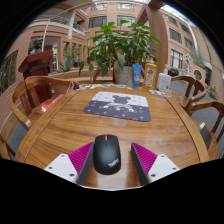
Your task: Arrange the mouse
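Round wooden table [70, 130] w/ plank top. Grey rectangular mat w/ printed pattern [117, 105] lies mid-table. Beyond it: green leafy potted plant [120, 45], blue can [137, 75], yellow box [150, 74]. Wooden chairs [30, 95] around table.

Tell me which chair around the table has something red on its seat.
The wooden chair beside the table, next to the mouse pad, has the red thing. The other chairs show none.
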### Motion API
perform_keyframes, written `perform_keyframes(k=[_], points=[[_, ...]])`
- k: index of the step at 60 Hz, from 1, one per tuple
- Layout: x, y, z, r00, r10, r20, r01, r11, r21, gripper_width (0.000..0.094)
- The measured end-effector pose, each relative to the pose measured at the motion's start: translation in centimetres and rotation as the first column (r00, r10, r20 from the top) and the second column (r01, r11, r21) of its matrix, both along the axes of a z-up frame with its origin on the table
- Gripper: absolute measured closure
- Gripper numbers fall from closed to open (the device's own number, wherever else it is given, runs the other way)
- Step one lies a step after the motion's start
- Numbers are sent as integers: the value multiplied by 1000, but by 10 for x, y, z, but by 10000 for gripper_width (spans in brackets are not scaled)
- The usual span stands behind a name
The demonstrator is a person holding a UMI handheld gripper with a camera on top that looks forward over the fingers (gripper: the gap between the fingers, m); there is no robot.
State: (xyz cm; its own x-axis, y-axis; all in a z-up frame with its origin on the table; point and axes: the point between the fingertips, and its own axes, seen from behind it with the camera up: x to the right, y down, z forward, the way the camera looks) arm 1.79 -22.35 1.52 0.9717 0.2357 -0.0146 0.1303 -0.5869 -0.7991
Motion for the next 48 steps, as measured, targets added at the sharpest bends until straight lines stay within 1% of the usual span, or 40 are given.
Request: perform_keyframes(k=[3,4,7,11,12,21,25,30,31,35,36,37,38,40,43,44,48], points=[[1,1,0,1000,1,-4,-1,1000,-4,295],[-7,3,-3,1000,-13,3,13,1000,3,325],[-1,3,0,1000,5,1,-5,1000,-8,469],[1,4,0,1000,-8,6,8,1000,-8,492],[-14,17,-9,999,-37,15,37,999,4,502],[-8,19,-7,998,-57,17,57,998,1,591],[-6,18,-5,997,-76,30,76,997,3,604],[-9,9,4,997,-72,19,72,997,-5,605],[-25,19,-4,994,-107,22,106,994,15,605],[-35,12,27,996,-81,-37,82,996,36,605],[-56,14,28,994,-100,-38,103,992,72,604],[-59,14,38,995,-92,-50,96,992,86,603],[-69,15,48,994,-99,-56,104,989,110,603],[-62,19,75,994,-67,-83,78,987,140,603],[-73,29,114,993,-58,-104,80,973,219,603],[-69,36,129,993,-45,-109,69,971,230,603],[-71,62,166,992,-40,-122,77,947,311,604]])
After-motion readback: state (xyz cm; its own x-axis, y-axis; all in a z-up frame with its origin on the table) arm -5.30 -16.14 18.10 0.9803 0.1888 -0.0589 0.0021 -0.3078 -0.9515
